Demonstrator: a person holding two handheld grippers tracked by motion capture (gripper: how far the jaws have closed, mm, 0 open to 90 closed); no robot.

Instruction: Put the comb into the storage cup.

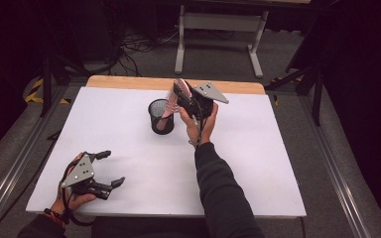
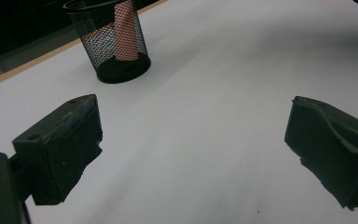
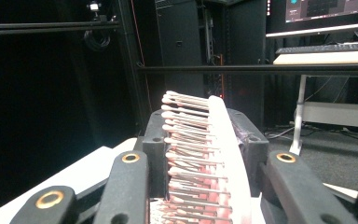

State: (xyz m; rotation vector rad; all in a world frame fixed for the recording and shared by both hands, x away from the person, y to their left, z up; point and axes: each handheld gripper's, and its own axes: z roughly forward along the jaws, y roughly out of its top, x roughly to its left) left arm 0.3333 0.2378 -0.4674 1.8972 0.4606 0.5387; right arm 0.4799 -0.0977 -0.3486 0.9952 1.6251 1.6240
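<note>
Two black jaws of the right gripper [image 1: 184, 99] are clamping a pink bristled hairbrush [image 3: 200, 158] whose handle is sitting in the black mesh cup [image 1: 160, 117]; it is needing a straight lowering, while the left gripper [image 1: 104, 168] is resting wide apart.

The high view looks forward and down from above the near edge of the white table [image 1: 144, 173], taking in its whole top. The left gripper view sits low and close over the table, facing a black mesh cup [image 2: 114, 42], which the high view shares [image 1: 161, 116]. The right gripper view faces level, past a pink hairbrush [image 3: 205, 158], toward the dark room.
</note>
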